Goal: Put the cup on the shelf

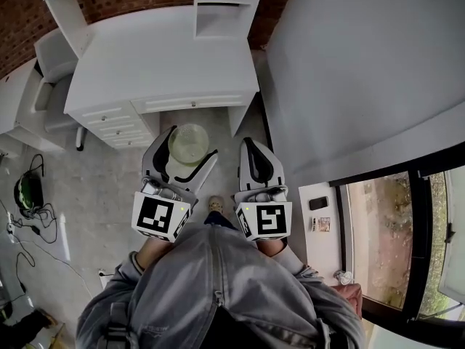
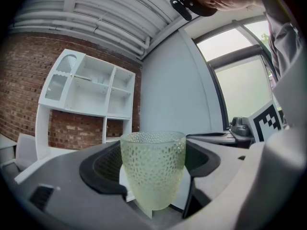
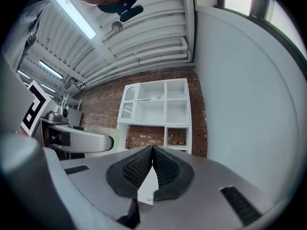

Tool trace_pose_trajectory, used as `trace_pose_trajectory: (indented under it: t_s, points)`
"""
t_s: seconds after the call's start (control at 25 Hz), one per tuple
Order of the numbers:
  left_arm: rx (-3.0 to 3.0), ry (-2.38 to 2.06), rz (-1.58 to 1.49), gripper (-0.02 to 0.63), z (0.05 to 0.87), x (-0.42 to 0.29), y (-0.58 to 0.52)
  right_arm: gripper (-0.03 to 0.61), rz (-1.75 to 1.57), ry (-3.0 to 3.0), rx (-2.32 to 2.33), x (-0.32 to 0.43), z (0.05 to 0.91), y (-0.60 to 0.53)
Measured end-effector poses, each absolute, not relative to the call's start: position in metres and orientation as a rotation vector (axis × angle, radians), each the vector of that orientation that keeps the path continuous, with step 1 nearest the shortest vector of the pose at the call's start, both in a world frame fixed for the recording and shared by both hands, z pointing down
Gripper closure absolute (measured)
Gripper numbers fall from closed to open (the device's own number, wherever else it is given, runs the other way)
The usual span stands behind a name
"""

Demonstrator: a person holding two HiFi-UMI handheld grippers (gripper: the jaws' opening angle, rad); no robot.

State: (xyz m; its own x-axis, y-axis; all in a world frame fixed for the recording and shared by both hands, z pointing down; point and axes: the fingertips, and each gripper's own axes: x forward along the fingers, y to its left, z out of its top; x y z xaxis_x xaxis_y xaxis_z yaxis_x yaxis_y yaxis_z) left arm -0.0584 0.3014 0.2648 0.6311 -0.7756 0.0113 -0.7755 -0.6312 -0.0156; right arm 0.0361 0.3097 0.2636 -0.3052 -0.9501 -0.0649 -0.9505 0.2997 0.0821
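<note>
Where the left tool (image 1: 190, 144) clamps, the dimpled cup (image 2: 153, 171) tapers.

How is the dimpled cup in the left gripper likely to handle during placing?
The cup looks rigid, probably glass or hard plastic: fragile if knocked. Its dimpled wall should give the left gripper good purchase. It narrows toward the base, so it may tip when set down.

Cup: from your head view the pale green dimpled glass cup (image 1: 187, 144) shows only its mouth, and the jaws hide its walls and base.
Shelf: your head view's top edge cuts off the white open shelf unit (image 1: 221, 9).
Sill: the small items (image 1: 317, 204) on the white sill (image 1: 323, 251) are too small to tell.
</note>
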Motion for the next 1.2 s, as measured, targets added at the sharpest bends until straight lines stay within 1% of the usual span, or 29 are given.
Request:
trace_pose_trajectory:
  t_s: [0.6, 1.2]
  points:
    - [-2.759, 1.452, -0.018, 0.235, 0.263, -0.018, 0.204, 0.552, 0.147, 2.557, -1.773, 0.089, 0.268, 0.21]
    - [-2.753, 1.495, -0.034, 0.235, 0.269, -0.014, 0.172, 0.552, 0.117, 2.571, -1.758, 0.099, 0.278, 0.178]
